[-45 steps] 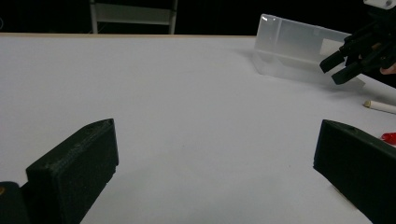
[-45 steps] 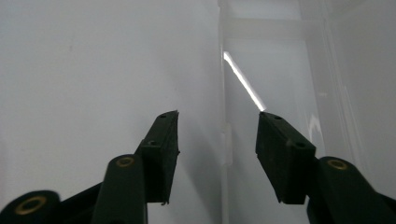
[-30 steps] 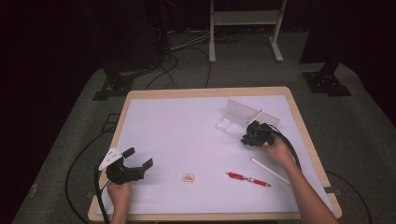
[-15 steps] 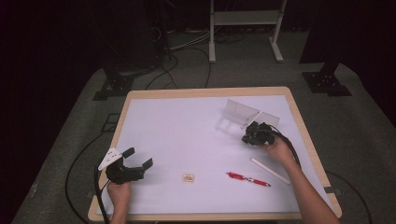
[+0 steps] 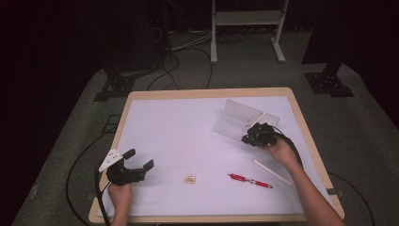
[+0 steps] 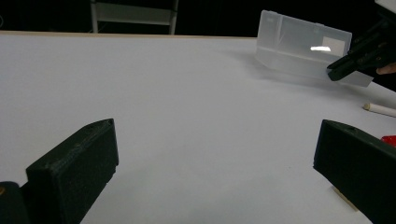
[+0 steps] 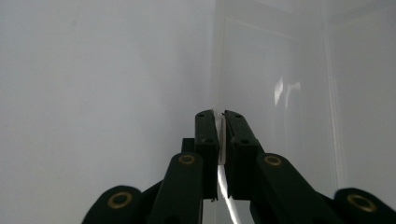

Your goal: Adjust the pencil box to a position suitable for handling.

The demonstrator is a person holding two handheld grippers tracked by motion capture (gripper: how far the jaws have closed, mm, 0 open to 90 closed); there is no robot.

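Since the earlier frame, right gripper [image 5: 250, 137] jaws closed on the clear plastic box [image 5: 237, 118] edge, far right on the table [image 5: 155, 117]. Left gripper [image 6: 215, 172] view: jaws wide, empty. Right gripper view: thin wall [image 7: 221, 140] pinched.

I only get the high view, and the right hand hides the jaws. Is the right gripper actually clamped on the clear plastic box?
Observer: Yes. In the right gripper view the right gripper is shut on a thin edge of the clear plastic box.
Operator: And the left gripper?
Observer: The left gripper is wide open with nothing between its jaws, just bare white table.
Operator: Is anything close to it?
Observer: A small tan piece lies on the table just past one jaw.
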